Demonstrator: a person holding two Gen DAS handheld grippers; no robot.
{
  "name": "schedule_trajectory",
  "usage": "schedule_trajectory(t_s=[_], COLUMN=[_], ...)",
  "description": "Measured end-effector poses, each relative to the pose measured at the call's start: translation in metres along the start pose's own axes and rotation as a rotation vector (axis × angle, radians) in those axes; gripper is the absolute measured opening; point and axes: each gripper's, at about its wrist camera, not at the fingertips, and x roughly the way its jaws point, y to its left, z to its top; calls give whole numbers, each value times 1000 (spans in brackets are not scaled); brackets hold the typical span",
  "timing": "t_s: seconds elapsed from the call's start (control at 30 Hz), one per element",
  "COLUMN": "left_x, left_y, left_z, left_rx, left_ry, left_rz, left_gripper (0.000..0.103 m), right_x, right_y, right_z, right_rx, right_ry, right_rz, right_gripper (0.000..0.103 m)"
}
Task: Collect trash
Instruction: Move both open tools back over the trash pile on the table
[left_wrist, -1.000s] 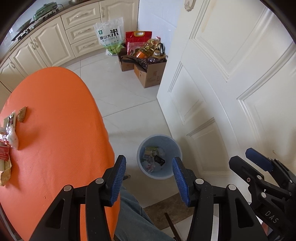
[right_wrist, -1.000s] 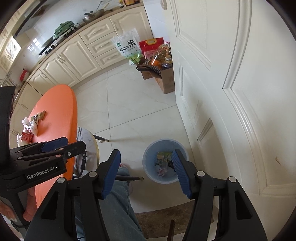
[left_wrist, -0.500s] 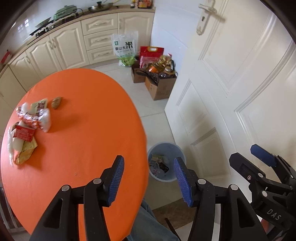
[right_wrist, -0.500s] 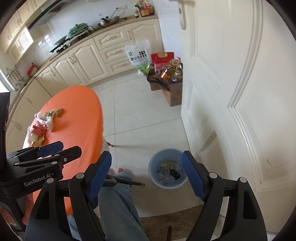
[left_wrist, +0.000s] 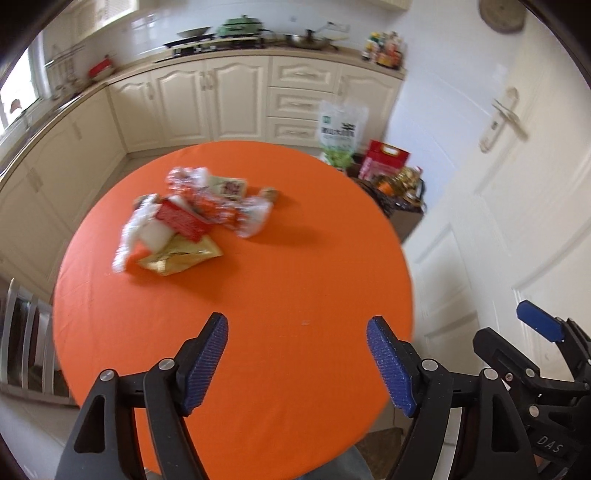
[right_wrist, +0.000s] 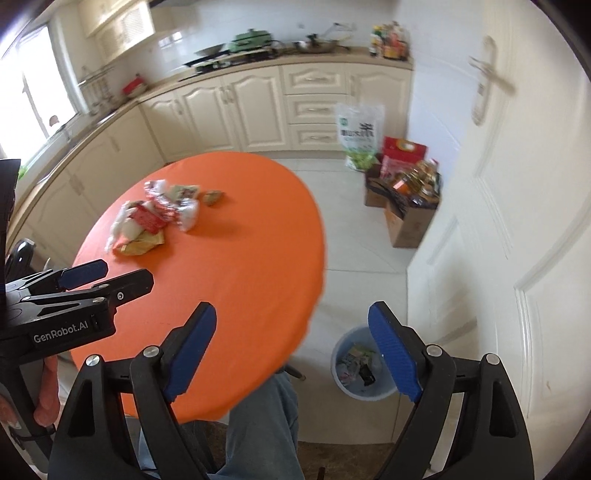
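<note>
A heap of crumpled wrappers (left_wrist: 184, 218), red, white and gold, lies on the far left part of the round orange table (left_wrist: 295, 280); it also shows in the right wrist view (right_wrist: 151, 218). A small brown scrap (right_wrist: 213, 197) lies beside it. My left gripper (left_wrist: 297, 354) is open and empty above the table's near side. My right gripper (right_wrist: 291, 347) is open and empty, held off the table's right edge above the blue trash bin (right_wrist: 364, 365), which holds several pieces of trash on the floor.
A white door (right_wrist: 517, 221) stands at the right. Cardboard boxes of bottles (right_wrist: 406, 199) and a rice bag (right_wrist: 360, 136) sit on the floor by cream cabinets (left_wrist: 240, 99). The person's jeans-clad leg (right_wrist: 266, 424) is under the table edge.
Both grippers have swung up and left, away from the bin toward the table. The wrapper heap has come toward the middle of the left view. The right gripper's jaws have opened wider.
</note>
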Motion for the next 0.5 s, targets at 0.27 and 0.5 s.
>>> schedule_trajectory(t_s=[0.27, 0.5], left_x=[-40, -43], left_y=[78, 126], left_z=[-14, -6], left_rx=[-160, -278], left_ry=[-28, -27], left_rz=[96, 165], left_gripper=[75, 78], right_x=[26, 71], right_y=[70, 122], right_z=[26, 57], right_rx=[-114, -206], right_ry=[22, 50], right_rz=[77, 112], right_gripper=[91, 91])
